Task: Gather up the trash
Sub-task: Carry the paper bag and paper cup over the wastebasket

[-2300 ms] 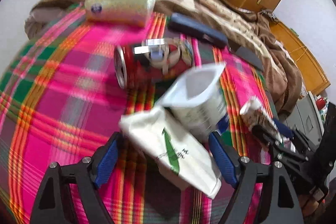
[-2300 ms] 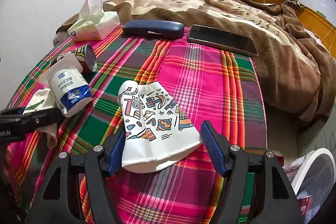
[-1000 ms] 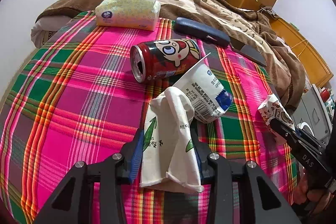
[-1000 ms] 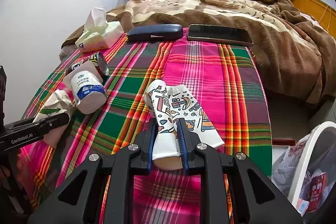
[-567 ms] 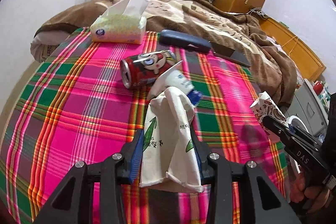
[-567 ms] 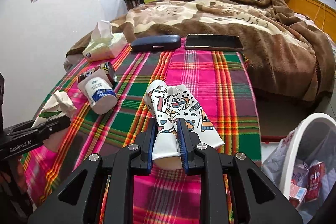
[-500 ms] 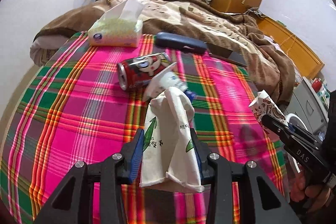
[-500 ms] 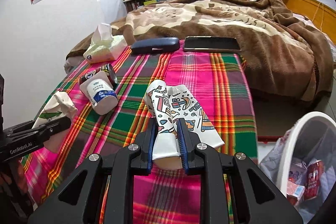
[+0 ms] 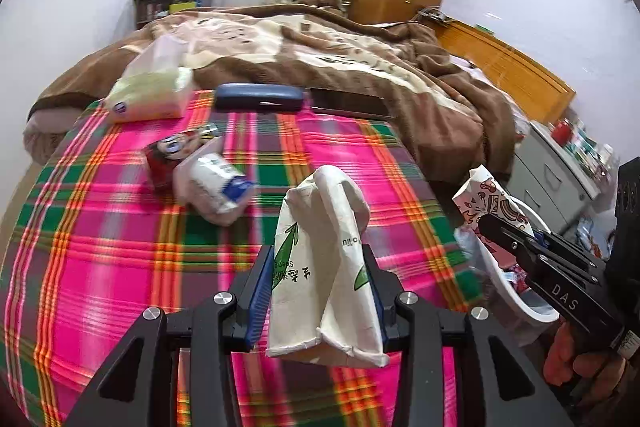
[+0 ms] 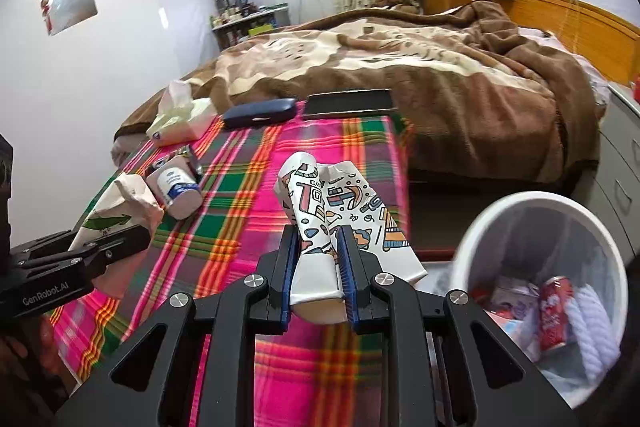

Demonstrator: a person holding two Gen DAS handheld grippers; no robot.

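Observation:
My left gripper [image 9: 318, 291] is shut on a crumpled white paper bag with a green leaf print [image 9: 324, 259], held above the plaid blanket [image 9: 100, 267]. My right gripper [image 10: 318, 263] is shut on a flattened patterned paper cup [image 10: 340, 215]; the cup [image 9: 486, 203] also shows at the right of the left wrist view. A white trash bin [image 10: 540, 211] with a liner and trash inside stands on the floor just right of the cup. On the blanket lie a red can [image 9: 168, 155] and a white yoghurt cup [image 9: 216, 187], side by side.
A tissue pack [image 9: 148, 95], a dark blue case [image 9: 258, 103] and a black phone [image 9: 348, 105] lie at the blanket's far edge. A brown quilt [image 10: 400, 75] covers the rest of the bed. A grey drawer unit [image 10: 624, 163] stands right of the bin.
Both grippers rose and swung right, still holding the bag and the patterned cup. The can and yoghurt cup dropped back to the left, and the bin came far more into the right wrist view.

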